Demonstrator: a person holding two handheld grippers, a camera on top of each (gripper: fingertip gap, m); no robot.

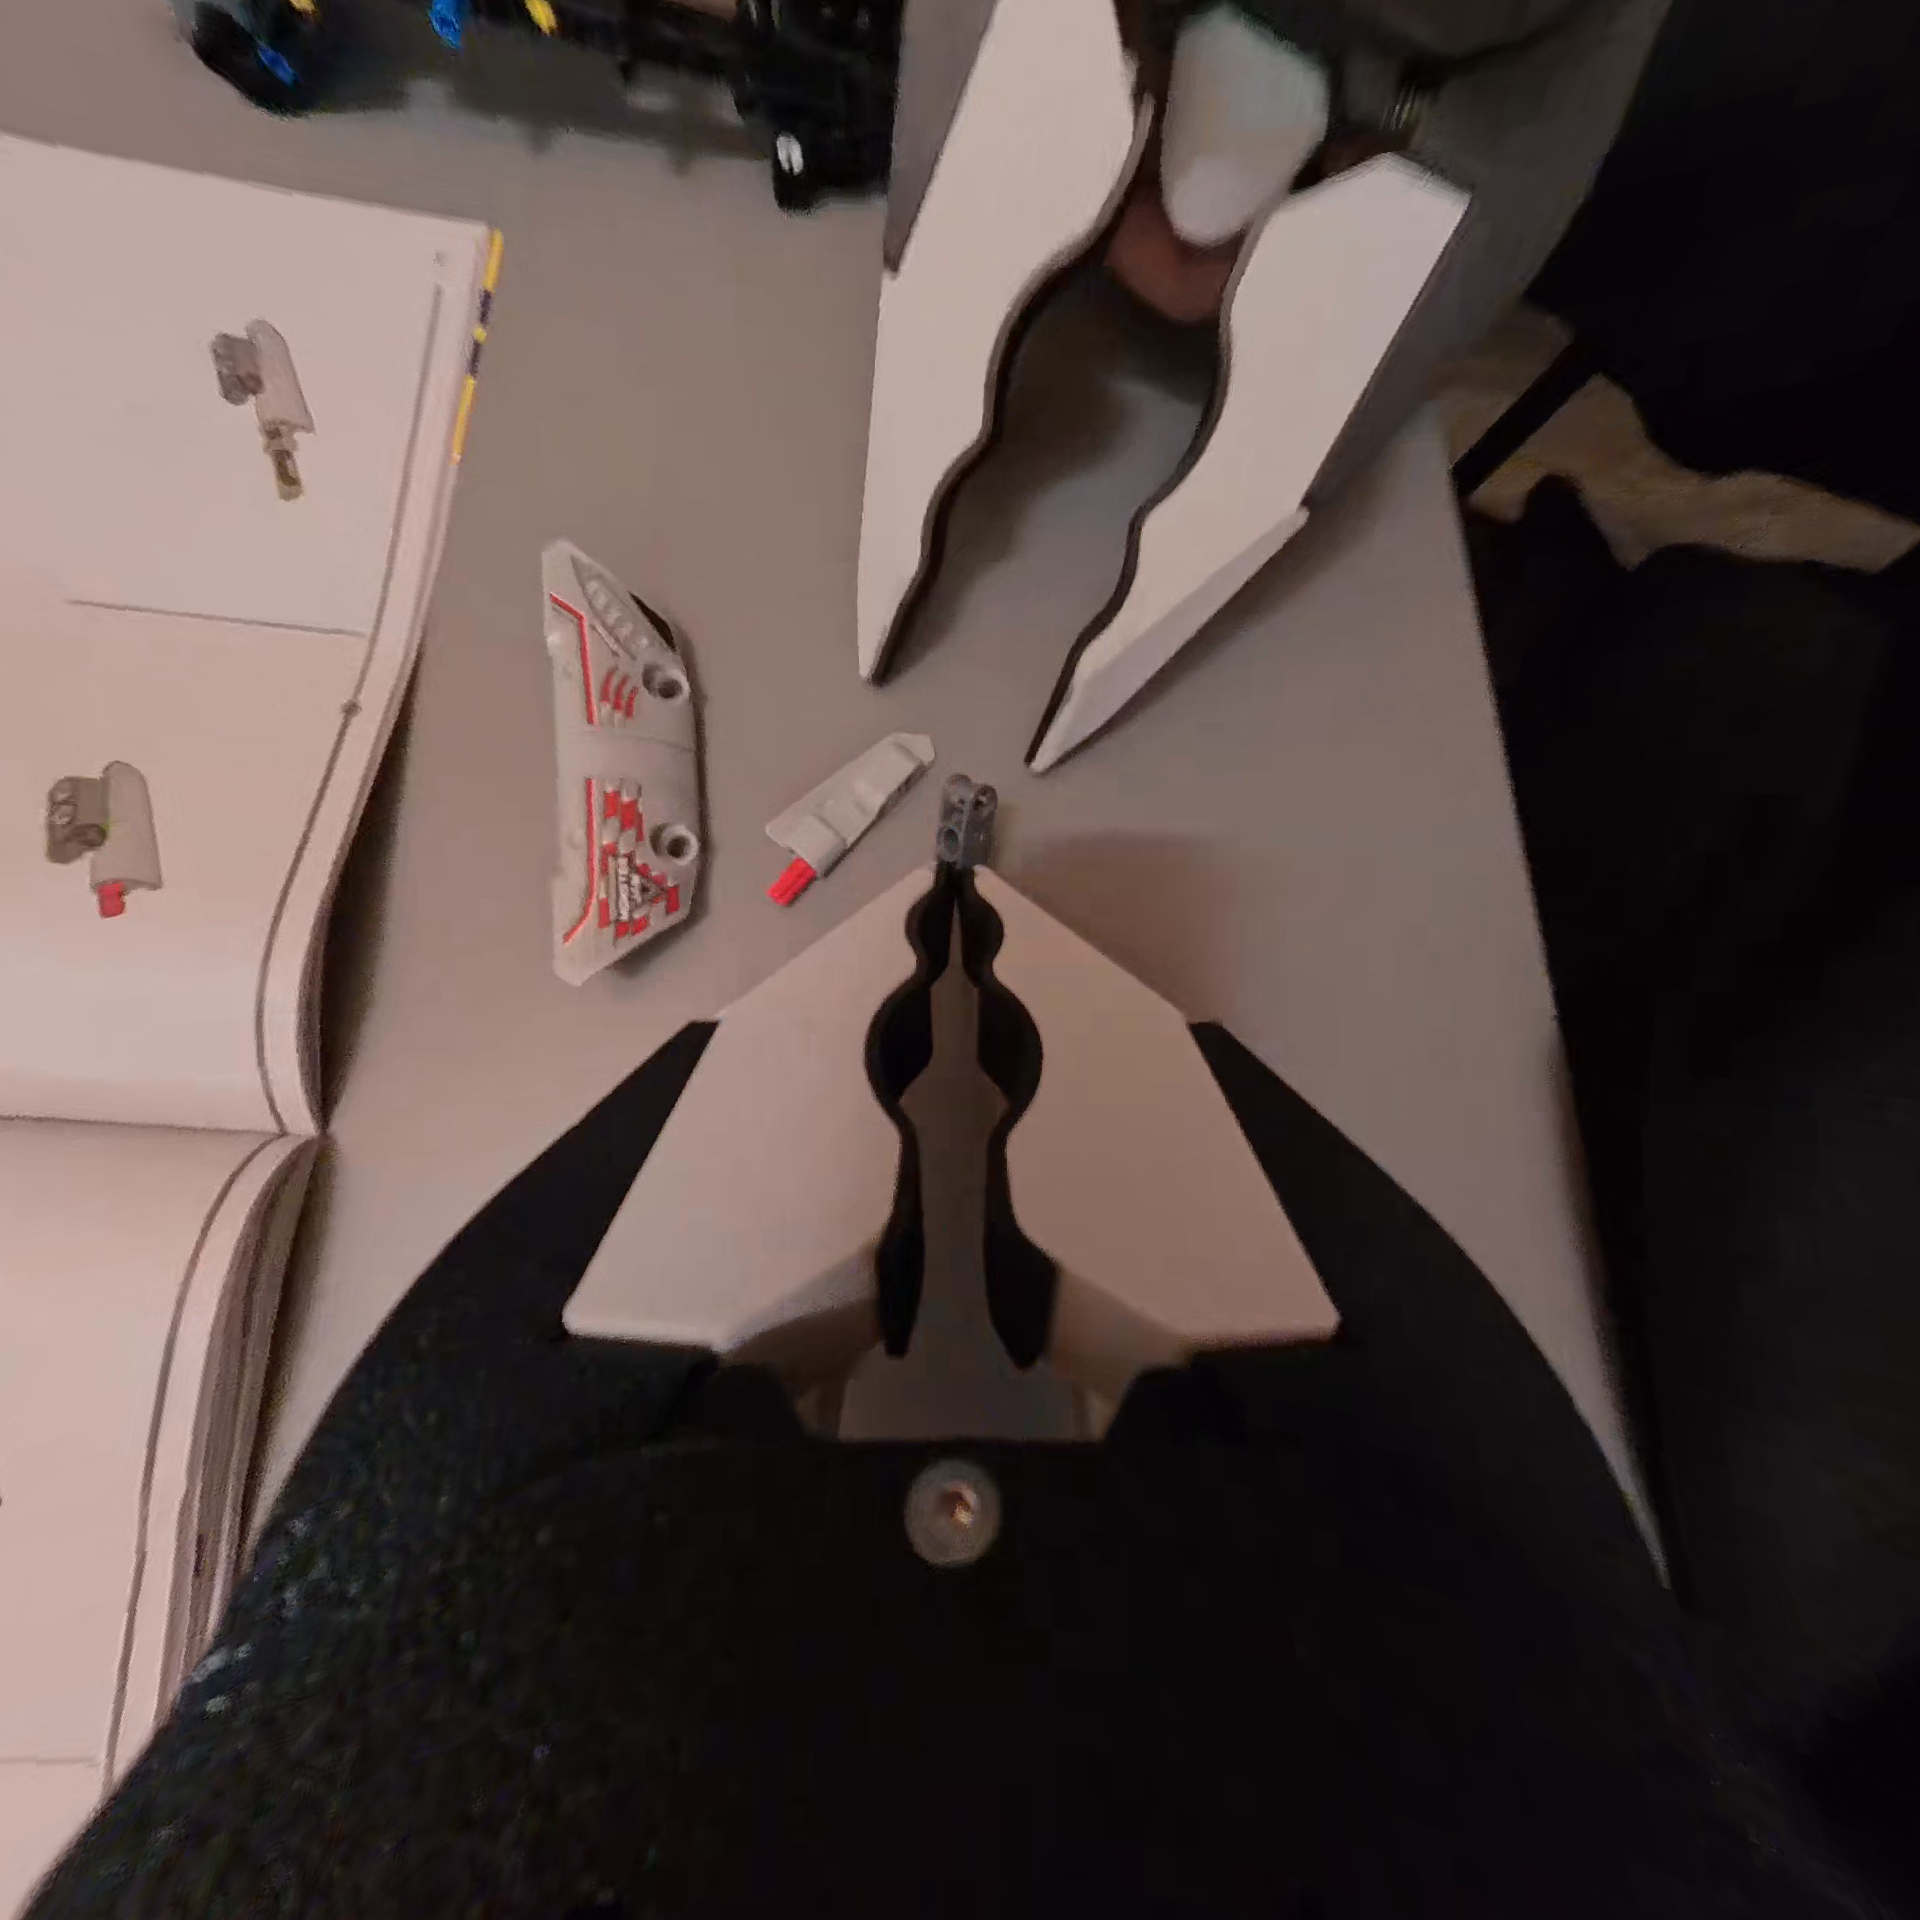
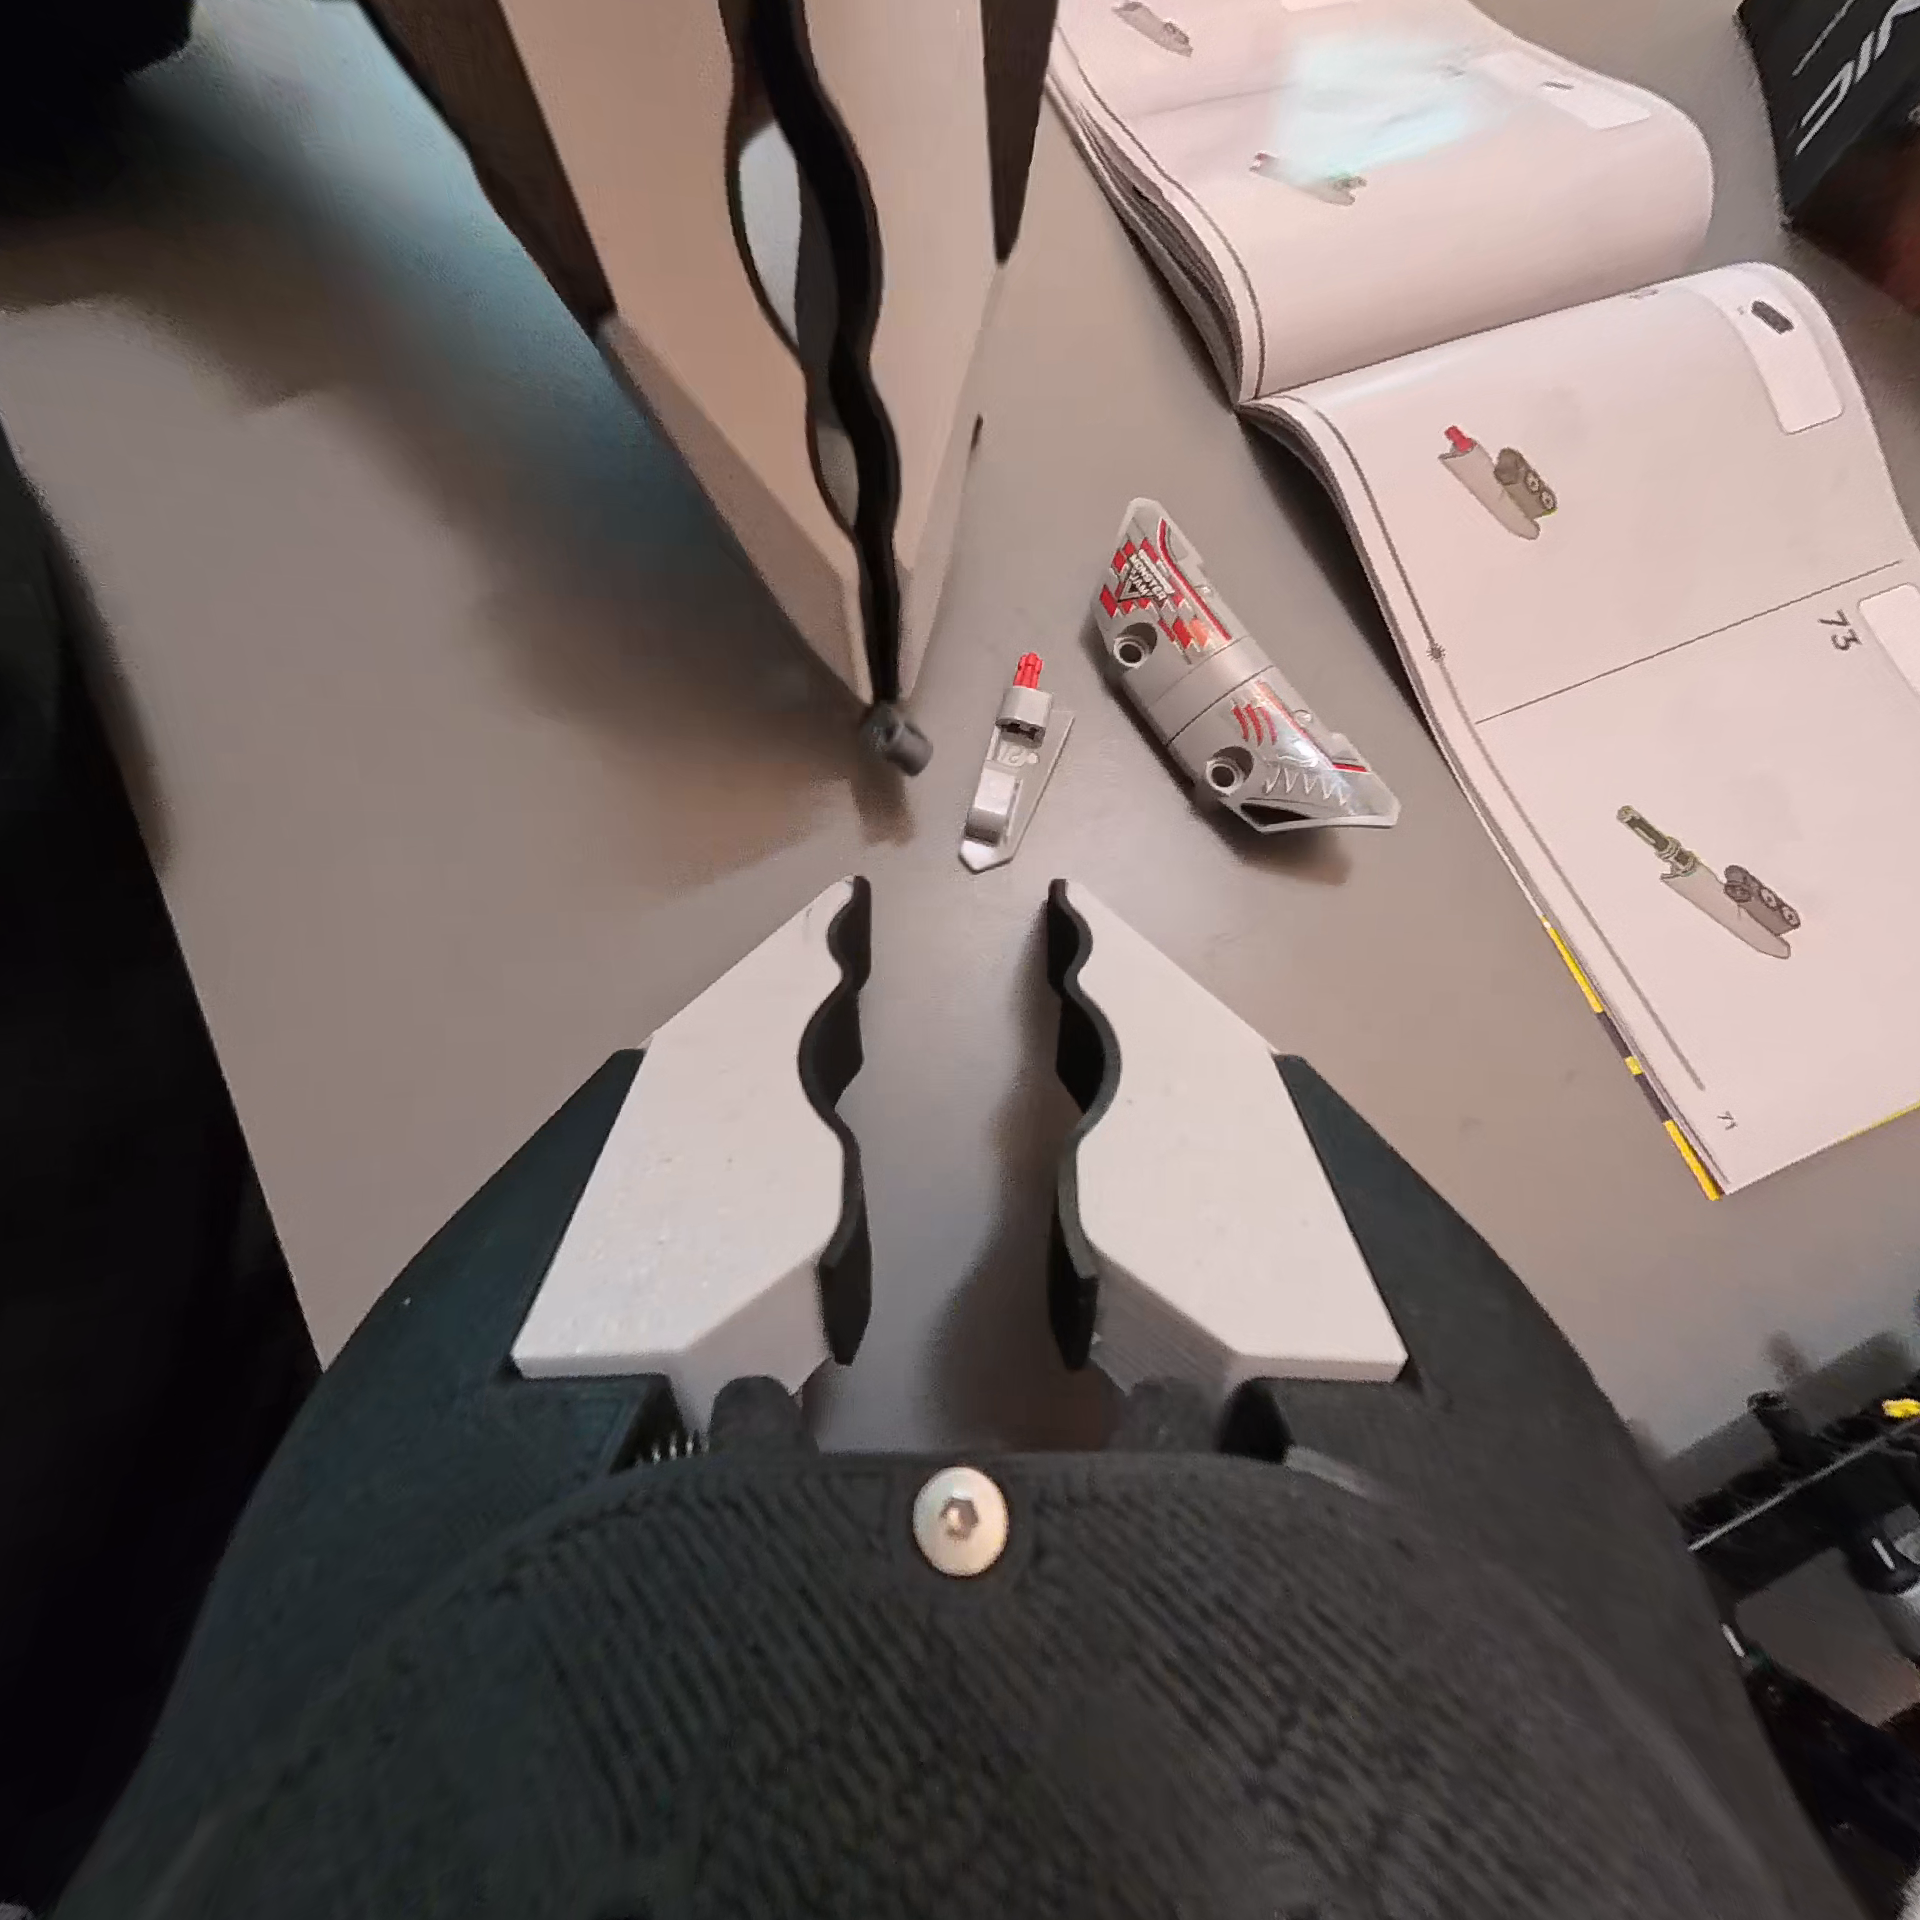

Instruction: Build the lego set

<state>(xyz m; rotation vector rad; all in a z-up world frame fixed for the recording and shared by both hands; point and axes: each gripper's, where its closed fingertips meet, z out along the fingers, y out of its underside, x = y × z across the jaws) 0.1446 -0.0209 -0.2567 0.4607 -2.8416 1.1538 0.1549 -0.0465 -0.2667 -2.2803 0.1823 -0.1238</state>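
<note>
The left gripper (image 1: 954, 883) has its jaws closed on a small dark grey connector (image 1: 967, 821), pinched at the very tips and held low over the grey table (image 1: 665, 416); the right wrist view shows the same connector (image 2: 896, 740) at the end of the left gripper's fingers, touching or nearly touching the table. The right gripper (image 2: 956, 904) holds nothing, its jaws standing well apart, hovering just near of the small light grey panel with a red pin (image 2: 1010, 774). That little sub-assembly lies between the connector and the larger printed grey panel (image 1: 621, 764), all three close together but apart. The open instruction booklet (image 1: 208, 644) lies to the left in the left wrist view, its pages picturing a small panel with a dark connector fitted on, so my judgement is that this step is half done: the red pin is in, the connector is not yet joined, and the printed panel lies unattached. Much of the set looks already built, judging from a dark model with blue and yellow bits (image 1: 520, 62) at the far edge. The left wrist view alone shows a hand behind the right gripper (image 1: 1081, 582) and the connector's holes clearly; the right wrist view alone shows the booklet's second page spread and a dark box corner (image 2: 1839, 94) at the far right.
</note>
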